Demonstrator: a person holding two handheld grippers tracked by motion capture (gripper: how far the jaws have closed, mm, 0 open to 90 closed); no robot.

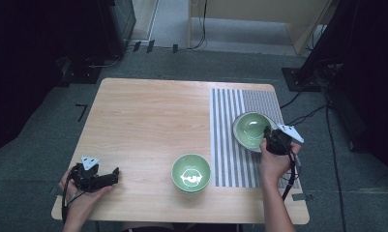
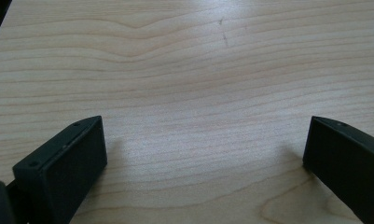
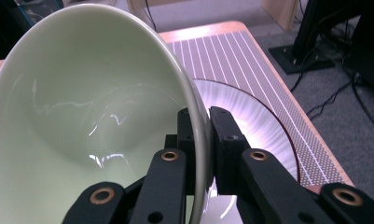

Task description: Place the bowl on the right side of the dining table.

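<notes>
High view: right gripper (image 1: 270,137) at right of frame, clamped on the near rim of a green bowl (image 1: 251,128) that sits tilted over the striped mat (image 1: 230,145) on the table (image 1: 148,116); a second green bowl (image 1: 191,173) stands at lower centre, just off the mat's left edge, well apart from the first. Left gripper (image 1: 115,173) rests at lower left on bare wood, nothing near it. Left gripper view: jaws wide apart, only wood grain between them. Right gripper view: gripper (image 3: 199,122) pinching the thin rim of the bowl (image 3: 82,102), one jaw inside, one outside, bowl tipped steeply, filling left of frame; under it a pale ribbed plate (image 3: 259,121) on the mat (image 3: 231,51). Risks, as judgement: glazed rim is slick and the grip is a narrow edge pinch, so the bowl could pivot or slip out; dropped, it would strike the plate and chip. If carried toward the other bowl for stacking, a tilted approach could knock that bowl or land rim on rim.
</notes>
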